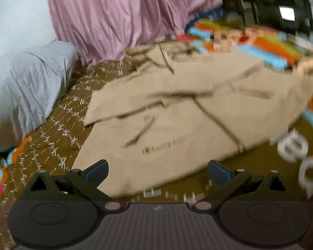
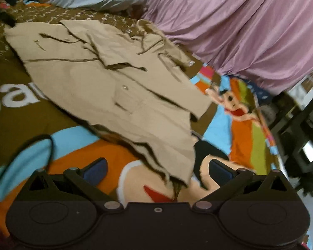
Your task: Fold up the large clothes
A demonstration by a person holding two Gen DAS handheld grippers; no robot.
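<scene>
A large beige coat (image 1: 187,112) lies spread on a patterned bedspread, sleeves folded across its front. In the right wrist view the coat (image 2: 114,87) runs from the far left down to a hem corner close to me. My left gripper (image 1: 157,171) is open and empty, hovering over the coat's near edge. My right gripper (image 2: 157,171) is open and empty, with the coat's hem corner lying between its blue-padded fingers (image 2: 96,171) below them.
The bedspread (image 1: 58,137) is brown with white letters and bright cartoon patches (image 2: 246,125). A grey pillow (image 1: 20,95) lies at the left. A pink curtain (image 1: 123,14) hangs behind the bed. Dark furniture (image 1: 281,6) stands at the far right.
</scene>
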